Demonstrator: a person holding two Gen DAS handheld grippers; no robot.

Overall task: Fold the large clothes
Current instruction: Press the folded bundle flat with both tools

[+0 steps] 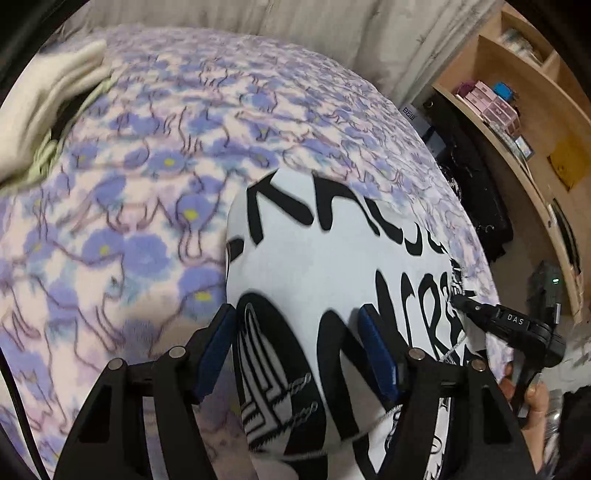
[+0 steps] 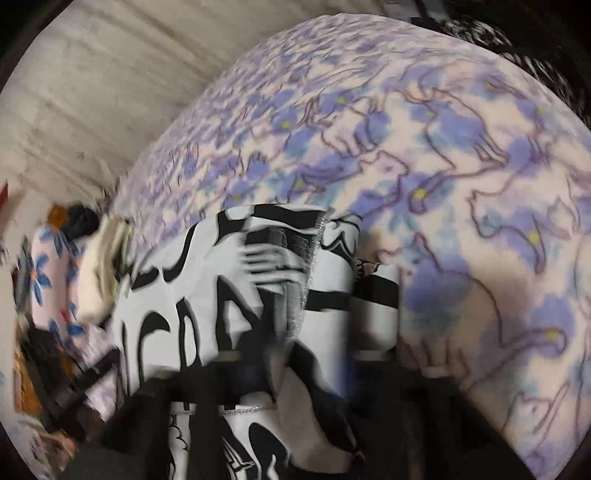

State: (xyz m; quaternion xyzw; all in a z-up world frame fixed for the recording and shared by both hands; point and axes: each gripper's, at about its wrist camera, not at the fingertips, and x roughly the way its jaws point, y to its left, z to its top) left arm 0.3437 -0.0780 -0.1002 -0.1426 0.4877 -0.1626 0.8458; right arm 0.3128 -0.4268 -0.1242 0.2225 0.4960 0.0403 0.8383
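Note:
A white garment with large black lettering (image 1: 332, 266) lies folded on a bed with a purple flower blanket (image 1: 129, 192). My left gripper (image 1: 299, 354) is open, its blue-padded fingers (image 1: 218, 347) spread on either side of the garment's near edge. My right gripper (image 1: 461, 301) shows at the right of the left wrist view, with its tips at the garment's right edge and apparently pinched on the cloth. In the right wrist view the garment (image 2: 229, 295) fills the lower middle. That gripper's own fingers there are a dark motion blur along the bottom.
A cream folded cloth (image 1: 48, 107) lies at the bed's far left. Wooden shelves (image 1: 524, 122) with pink boxes stand to the right of the bed, with dark items (image 1: 469, 177) on the floor beside them. A pale curtain (image 1: 314, 26) hangs behind the bed.

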